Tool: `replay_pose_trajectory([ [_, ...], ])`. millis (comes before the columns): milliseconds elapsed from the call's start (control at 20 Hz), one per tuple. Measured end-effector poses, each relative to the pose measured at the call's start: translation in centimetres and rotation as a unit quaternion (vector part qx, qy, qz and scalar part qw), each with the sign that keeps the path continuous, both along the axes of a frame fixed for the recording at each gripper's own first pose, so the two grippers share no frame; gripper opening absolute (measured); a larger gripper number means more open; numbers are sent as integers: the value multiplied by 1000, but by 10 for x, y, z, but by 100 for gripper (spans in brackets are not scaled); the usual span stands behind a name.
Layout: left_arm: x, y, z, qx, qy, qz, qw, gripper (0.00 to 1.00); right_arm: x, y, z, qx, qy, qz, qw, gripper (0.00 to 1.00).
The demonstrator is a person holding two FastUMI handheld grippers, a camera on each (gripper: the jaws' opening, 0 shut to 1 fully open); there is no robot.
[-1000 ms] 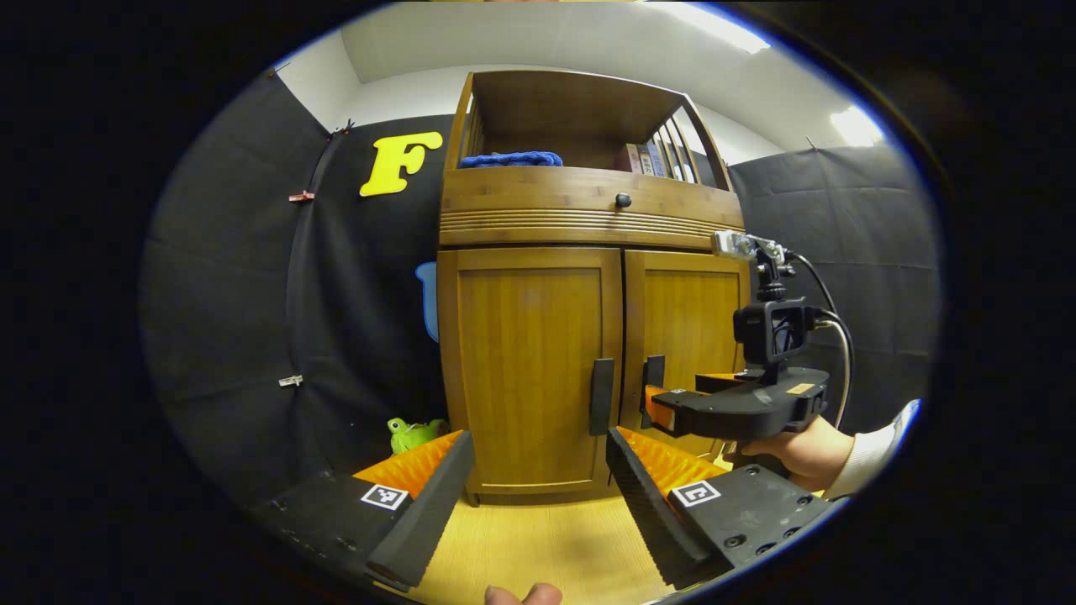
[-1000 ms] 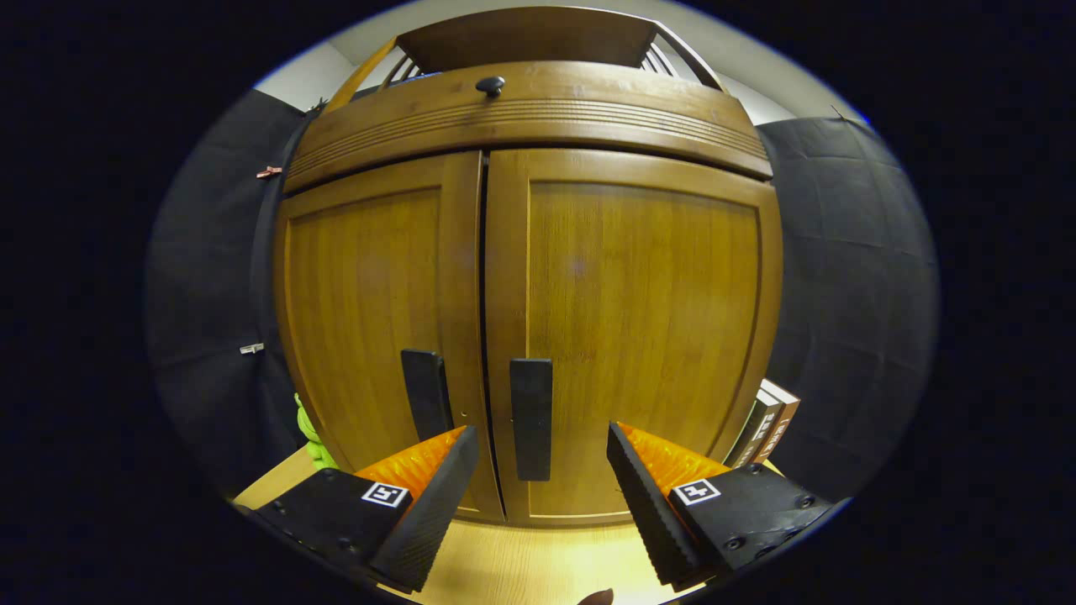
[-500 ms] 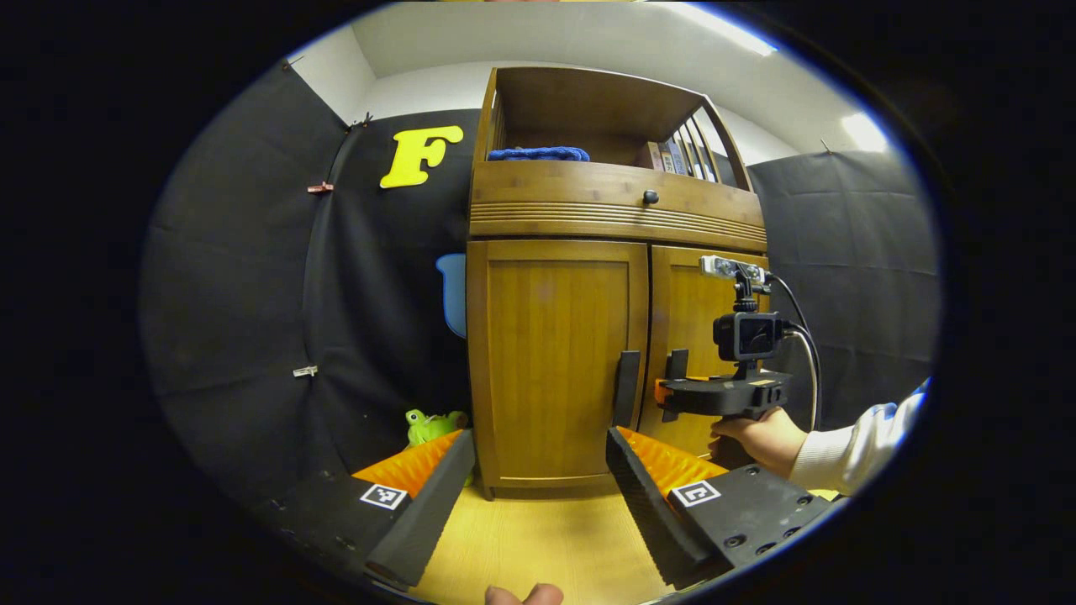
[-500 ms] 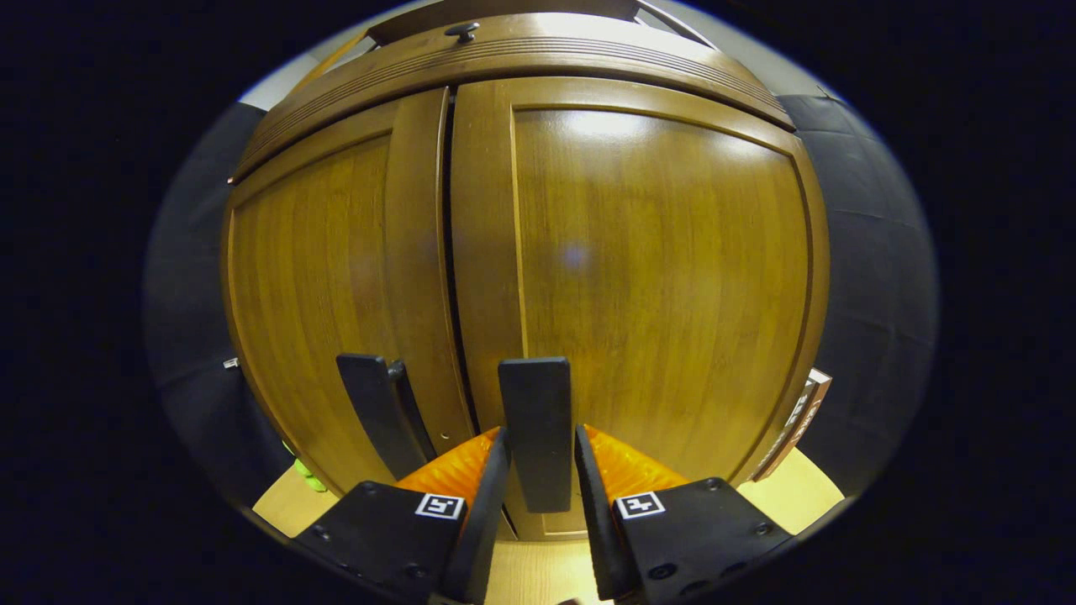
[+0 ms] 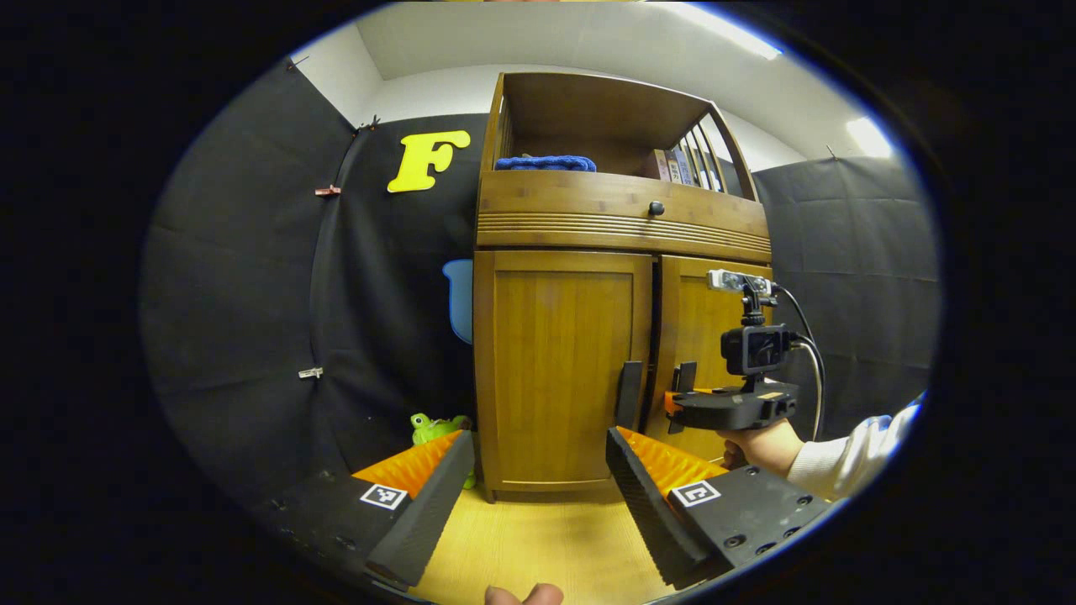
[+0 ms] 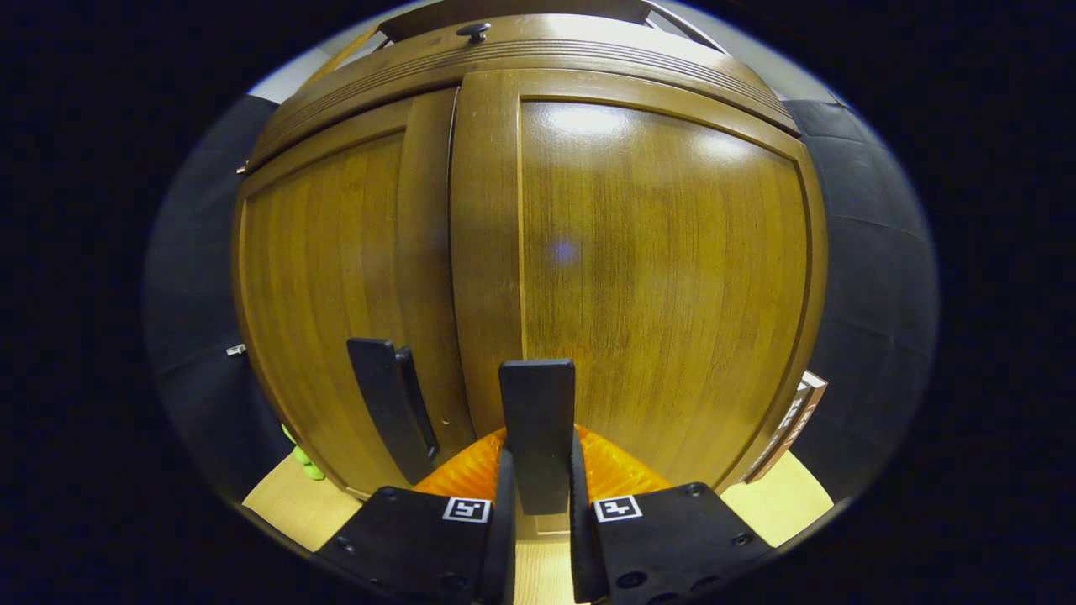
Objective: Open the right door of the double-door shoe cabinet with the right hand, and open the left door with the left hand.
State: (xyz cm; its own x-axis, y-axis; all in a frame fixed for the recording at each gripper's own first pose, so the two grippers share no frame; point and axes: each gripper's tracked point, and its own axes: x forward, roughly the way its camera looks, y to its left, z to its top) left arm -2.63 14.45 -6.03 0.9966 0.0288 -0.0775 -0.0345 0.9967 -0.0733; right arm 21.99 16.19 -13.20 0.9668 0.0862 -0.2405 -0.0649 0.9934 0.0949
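Note:
A wooden double-door shoe cabinet (image 5: 563, 277) stands on the floor, each door carrying a dark vertical handle. In the right gripper view, my right gripper (image 6: 538, 487) is shut on the right door's handle (image 6: 536, 403), both fingers pressing its sides. The right door (image 6: 656, 277) stands slightly ajar, its edge forward of the left door (image 6: 336, 286). The left door's handle (image 6: 382, 395) is free. In the left gripper view, my left gripper (image 5: 538, 479) is open and well back from the cabinet. The right gripper (image 5: 677, 402), held by a hand (image 5: 761, 445), sits at the right handle. The left handle (image 5: 630, 395) is beside it.
A green toy (image 5: 433, 427) lies on the floor by the cabinet's left side. Books (image 6: 790, 420) lean against its right side. The top shelf holds a blue cloth (image 5: 545, 163) and books (image 5: 677, 166). A drawer knob (image 5: 656, 207) sits above the doors.
My right gripper went from open before the right handle to shut on it, and the right door has come out a little. My left gripper drew back slightly from the cabinet.

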Motion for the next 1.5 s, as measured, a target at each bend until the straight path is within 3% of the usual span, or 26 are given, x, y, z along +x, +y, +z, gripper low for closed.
replay_pose_trajectory([
  [250, -2, -10, 6, 5, -5, 7, 1000, 98, -43, -19, 4, 12, -3, 22, 1000, 27],
  [400, -2, -24, 12, 9, -10, 6, 1000, 99, -71, -35, 5, 16, -6, 32, 999, 30],
  [900, 1, -86, 26, 13, -23, 1, 1000, 99, -154, -131, 6, 8, 5, 23, 1000, 29],
  [950, 2, -91, 29, 14, -26, 1, 1000, 99, -160, -144, 9, 7, 2, 20, 1000, 23],
  [1300, 18, -114, 34, 25, -27, 13, 999, 99, -175, -223, 13, -42, -5, 3, 999, 23],
  [1500, 25, -122, 35, 28, -24, 22, 999, 99, -175, -256, 16, -42, -8, -7, 999, 13],
])
